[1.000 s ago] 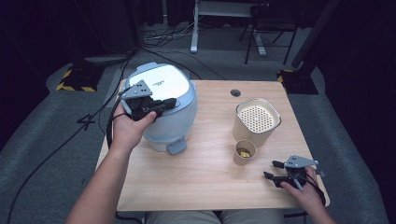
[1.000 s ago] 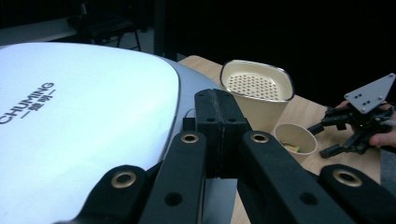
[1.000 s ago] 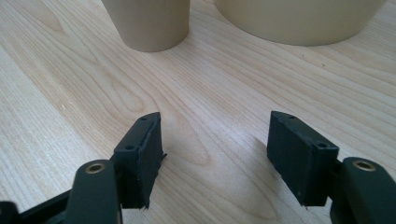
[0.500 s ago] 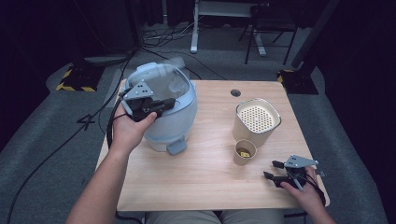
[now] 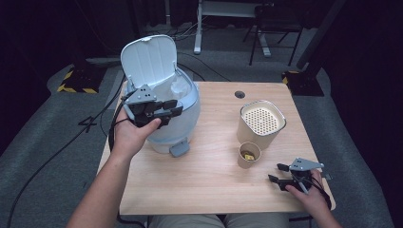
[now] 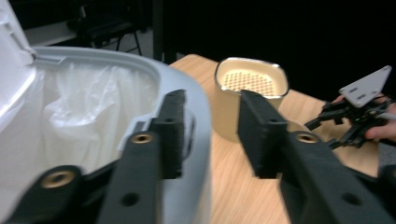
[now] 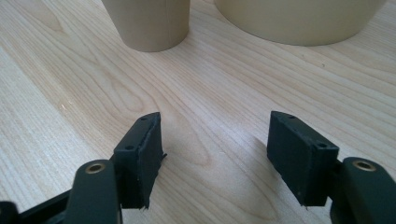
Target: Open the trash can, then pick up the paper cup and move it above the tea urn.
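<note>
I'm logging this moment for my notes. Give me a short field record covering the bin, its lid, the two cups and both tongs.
bin: pale blue pedal bin on the table's left, lined with a white bag
lid: lid up, bin open
tall container: cream, perforated insert, right of the bin
small cup: small cup just in front of it, yellowish bits inside
left tongs: left tongs at the bin's rim, jaws have just been opening, pressing on nothing
right tongs: right tongs low at the table front right, jaws apart, nothing between
</note>
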`<state>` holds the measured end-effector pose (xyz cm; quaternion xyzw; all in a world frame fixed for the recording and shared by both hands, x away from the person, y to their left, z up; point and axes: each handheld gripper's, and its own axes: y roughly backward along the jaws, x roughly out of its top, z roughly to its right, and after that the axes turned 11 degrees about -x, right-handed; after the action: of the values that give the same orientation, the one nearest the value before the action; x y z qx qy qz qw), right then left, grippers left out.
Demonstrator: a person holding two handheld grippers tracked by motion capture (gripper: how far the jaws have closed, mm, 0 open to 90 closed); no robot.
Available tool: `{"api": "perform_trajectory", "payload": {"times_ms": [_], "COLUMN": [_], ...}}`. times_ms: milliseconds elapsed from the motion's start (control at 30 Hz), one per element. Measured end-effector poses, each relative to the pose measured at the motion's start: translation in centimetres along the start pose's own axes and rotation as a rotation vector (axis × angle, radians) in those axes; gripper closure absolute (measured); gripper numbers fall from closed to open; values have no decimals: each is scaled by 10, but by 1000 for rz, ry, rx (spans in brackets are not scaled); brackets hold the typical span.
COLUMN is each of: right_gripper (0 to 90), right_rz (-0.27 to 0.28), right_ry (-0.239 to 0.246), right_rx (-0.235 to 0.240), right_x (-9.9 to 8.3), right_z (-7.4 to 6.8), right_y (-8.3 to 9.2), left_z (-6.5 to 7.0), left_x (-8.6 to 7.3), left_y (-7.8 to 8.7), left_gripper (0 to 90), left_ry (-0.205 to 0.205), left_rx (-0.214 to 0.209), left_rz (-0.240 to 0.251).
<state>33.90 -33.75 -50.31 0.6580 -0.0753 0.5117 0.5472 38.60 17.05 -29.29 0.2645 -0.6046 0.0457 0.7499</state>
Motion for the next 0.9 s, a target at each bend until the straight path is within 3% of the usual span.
{"api": "perform_trajectory", "payload": {"times_ms": [200, 400, 733, 767, 900], "right_gripper": [362, 362, 322, 314, 344], "right_rz": [0, 0, -4, -7, 0], "right_ry": [0, 1, 4, 8, 12], "right_rx": [0, 0, -29, -25, 11], "right_x": [0, 0, 1, 2, 6], "right_z": [0, 0, -2, -3, -8], "right_y": [0, 0, 0, 0, 1], "left_z": [19, 36, 45, 43, 40], "left_x": [-2, -12, -47, -57, -73], "left_y": [2, 2, -4, -7, -12], "left_gripper": [414, 403, 367, 363, 362], "left_ry": [-49, -95, -77, -60, -35], "left_rx": [-26, -81, -81, -77, -85], "left_rz": [19, -1, -61, -71, -82]}}
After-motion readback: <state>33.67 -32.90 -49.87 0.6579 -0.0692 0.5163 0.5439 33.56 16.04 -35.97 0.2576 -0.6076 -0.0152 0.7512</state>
